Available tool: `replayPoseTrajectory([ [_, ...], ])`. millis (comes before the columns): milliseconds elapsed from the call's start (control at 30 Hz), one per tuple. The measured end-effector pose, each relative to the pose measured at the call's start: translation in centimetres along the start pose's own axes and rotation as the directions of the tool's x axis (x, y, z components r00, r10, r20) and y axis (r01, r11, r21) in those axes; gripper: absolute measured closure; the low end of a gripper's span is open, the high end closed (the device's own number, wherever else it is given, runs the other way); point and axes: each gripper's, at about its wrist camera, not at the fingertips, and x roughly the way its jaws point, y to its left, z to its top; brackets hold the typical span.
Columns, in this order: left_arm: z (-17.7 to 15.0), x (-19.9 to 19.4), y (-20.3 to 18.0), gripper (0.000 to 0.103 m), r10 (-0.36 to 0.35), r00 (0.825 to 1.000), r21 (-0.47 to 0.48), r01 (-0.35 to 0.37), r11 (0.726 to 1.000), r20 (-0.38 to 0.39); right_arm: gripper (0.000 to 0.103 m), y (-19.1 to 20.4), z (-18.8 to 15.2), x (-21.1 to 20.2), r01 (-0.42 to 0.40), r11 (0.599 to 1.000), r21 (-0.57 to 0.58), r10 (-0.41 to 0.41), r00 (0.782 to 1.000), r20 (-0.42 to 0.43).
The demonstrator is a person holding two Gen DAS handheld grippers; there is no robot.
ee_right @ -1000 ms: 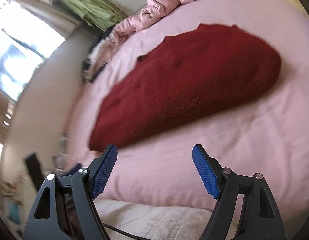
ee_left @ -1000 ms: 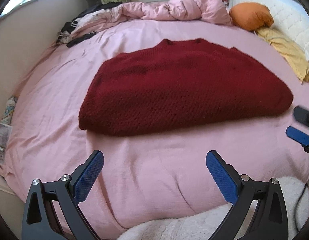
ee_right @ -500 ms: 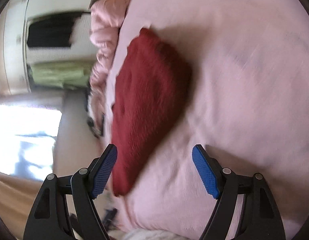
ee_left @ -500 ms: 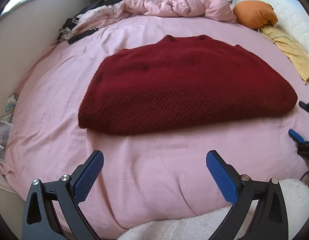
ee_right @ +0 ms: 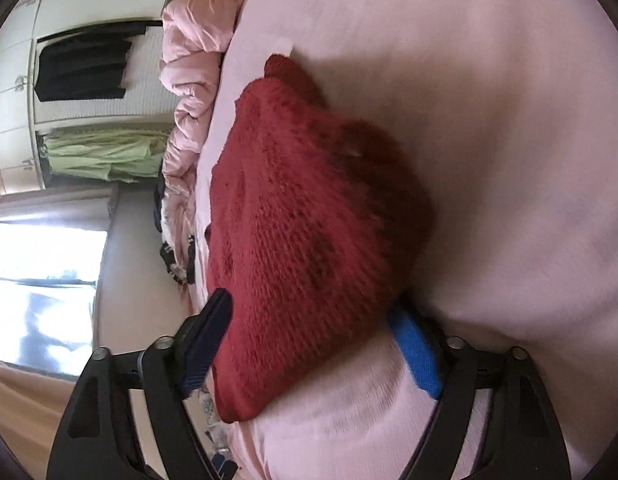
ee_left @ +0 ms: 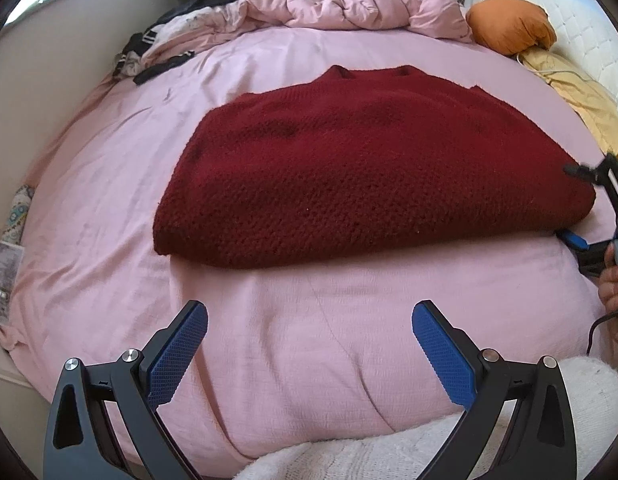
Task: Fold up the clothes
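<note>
The folded dark-red knitted sweater [ee_left: 373, 176] lies long from 9 to 3 o'clock, collar toward 12; the left claw [ee_left: 309, 356] is open and the right claw [ee_right: 309, 344] is wide around its end.

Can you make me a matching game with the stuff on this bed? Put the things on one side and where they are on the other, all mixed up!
Things:
1. red sweater
2. orange pillow
3. left gripper
4. right gripper

Places:
A. in the far right corner of the bed, by the white headboard
B. fingers spread around the sweater's corner
C. lying folded in the middle of the pink sheet
D. open over bare sheet, short of the sweater

Pairs: 1-C, 2-A, 3-D, 4-B
</note>
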Motion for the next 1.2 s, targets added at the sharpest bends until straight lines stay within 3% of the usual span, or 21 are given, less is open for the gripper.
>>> replayPoseTrajectory([
  [67,0.0,0.0,0.0,0.0,0.002,1.0,0.003,-0.002,1.0,-0.001,0.0,0.8,0.4,0.8,-0.019,1.0,-0.001,0.019,1.0,-0.007],
  [167,0.0,0.0,0.0,0.0,0.005,1.0,0.009,-0.005,1.0,-0.003,0.0,1.9,1.2,2.3,0.008,0.998,-0.061,-0.009,1.0,-0.022],
  [267,0.1,0.0,0.2,0.0,0.0,1.0,0.006,0.0,1.0,-0.005,0.0,2.2,1.9,3.0,-0.054,0.995,-0.081,0.053,0.998,-0.024],
  [333,0.1,0.2,0.2,0.0,-0.004,1.0,0.0,0.004,1.0,-0.008,0.008,2.0,2.4,2.9,-0.139,0.988,-0.072,0.138,0.99,-0.019],
  [400,0.2,0.3,0.3,0.0,-0.009,1.0,-0.003,0.009,1.0,-0.014,0.04,0.8,3.4,2.9,-0.186,0.982,-0.041,0.186,0.982,0.0],
  [433,0.2,0.4,0.3,0.0,-0.009,1.0,-0.004,0.009,1.0,-0.016,0.05,-0.2,3.7,3.2,-0.198,0.98,-0.021,0.198,0.98,0.006],
  [467,0.2,0.4,0.3,0.0,-0.009,1.0,-0.005,0.009,1.0,-0.017,0.081,-1.3,3.9,3.4,-0.199,0.98,-0.008,0.199,0.98,0.01],
  [500,0.2,0.4,0.3,0.0,-0.01,1.0,-0.006,0.01,1.0,-0.018,0.083,-2.9,3.8,3.7,-0.242,0.97,-0.009,0.242,0.97,0.011],
  [533,0.1,0.4,0.2,0.0,-0.01,1.0,-0.006,0.01,1.0,-0.019,0.083,-3.2,3.7,3.5,-0.283,0.959,-0.034,0.284,0.959,0.018],
  [667,0.3,0.6,-0.2,0.0,-0.014,0.999,0.02,0.015,1.0,-0.031,0.083,-2.6,3.3,3.6,-0.25,0.965,-0.077,0.254,0.967,0.035],
  [767,2.0,1.6,-1.3,0.0,-0.064,0.996,0.072,0.068,0.995,-0.06,0.083,-2.5,3.0,3.6,-0.255,0.961,-0.103,0.26,0.965,0.043],
  [867,5.9,1.9,-2.6,0.0,-0.046,0.998,0.08,0.043,0.996,0.04,0.083,-2.1,2.7,3.8,-0.236,0.961,-0.147,0.247,0.967,0.061],
  [933,9.2,2.1,-3.6,0.0,-0.033,0.986,0.061,0.023,0.998,0.165,0.083,-2.0,2.7,3.8,-0.229,0.962,-0.151,0.241,0.969,0.062],
  [967,10.4,2.6,-4.0,0.0,-0.014,0.983,0.053,0.004,0.999,0.182,0.083,-2.2,2.8,3.7,-0.231,0.961,-0.15,0.242,0.968,0.06],
  [1033,12.9,4.8,-5.0,0.0,-0.016,0.984,0.037,0.009,0.999,0.179,0.083,-2.1,2.9,3.6,-0.231,0.961,-0.152,0.242,0.969,0.056],
  [1100,14.0,7.7,-6.0,0.0,-0.075,0.984,0.019,0.073,0.997,0.163,0.083,-2.2,3.0,3.7,-0.228,0.961,-0.159,0.239,0.97,0.052],
  [1200,12.6,14.8,-8.0,0.0,-0.066,0.997,0.081,0.062,0.995,0.047,0.083,-2.4,3.0,3.7,-0.228,0.959,-0.169,0.239,0.97,0.049],
])
